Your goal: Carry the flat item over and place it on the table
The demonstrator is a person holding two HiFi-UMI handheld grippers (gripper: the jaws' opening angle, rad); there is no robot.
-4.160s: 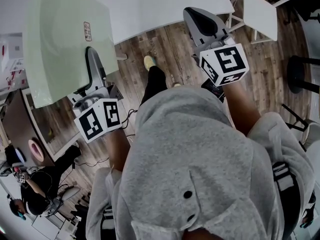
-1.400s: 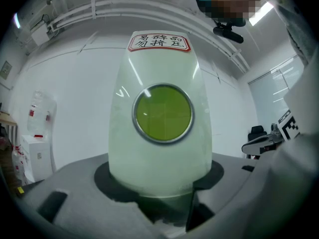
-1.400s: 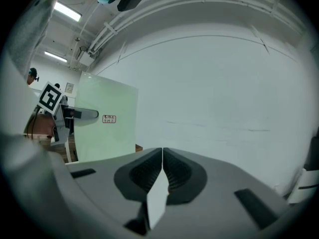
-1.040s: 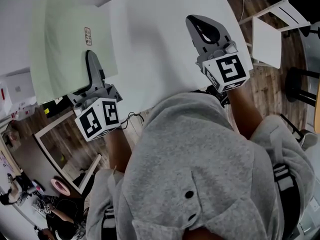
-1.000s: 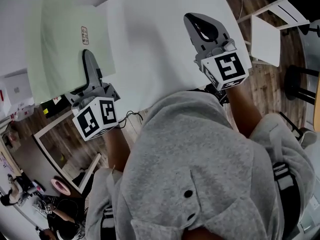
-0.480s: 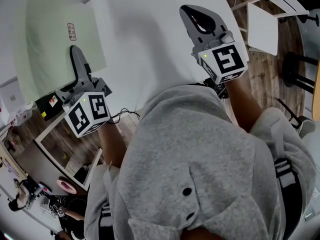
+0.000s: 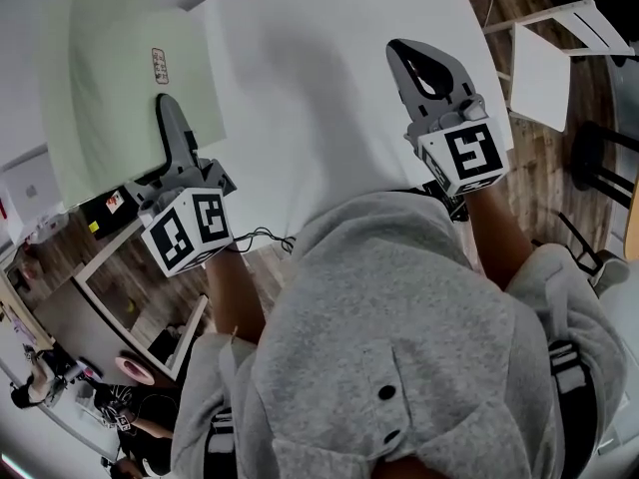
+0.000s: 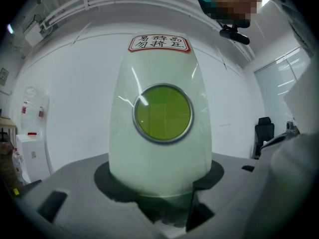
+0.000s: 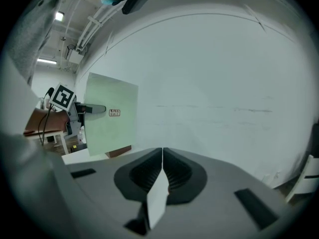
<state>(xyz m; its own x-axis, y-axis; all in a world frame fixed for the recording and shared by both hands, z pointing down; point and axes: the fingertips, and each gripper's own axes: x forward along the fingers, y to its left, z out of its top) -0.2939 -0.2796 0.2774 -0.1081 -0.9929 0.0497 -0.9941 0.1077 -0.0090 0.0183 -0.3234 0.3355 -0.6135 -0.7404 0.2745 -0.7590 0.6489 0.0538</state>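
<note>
The flat item is a pale green panel with a small printed label. My left gripper is shut on the panel's near edge and holds it over the left part of the white table. In the left gripper view the panel fills the middle, running straight out from the jaws. My right gripper hovers over the table's right part, its jaws shut together on nothing. The right gripper view also shows the panel off to the left.
A white chair stands on the wood floor right of the table, with a black stool further out. Left of the table are a white box and a low wooden frame. A person sits at lower left.
Four seconds ago wood floor lay under the grippers; now the white table does. Over the last second the left gripper has kept hold of the panel and the right has stayed shut.
</note>
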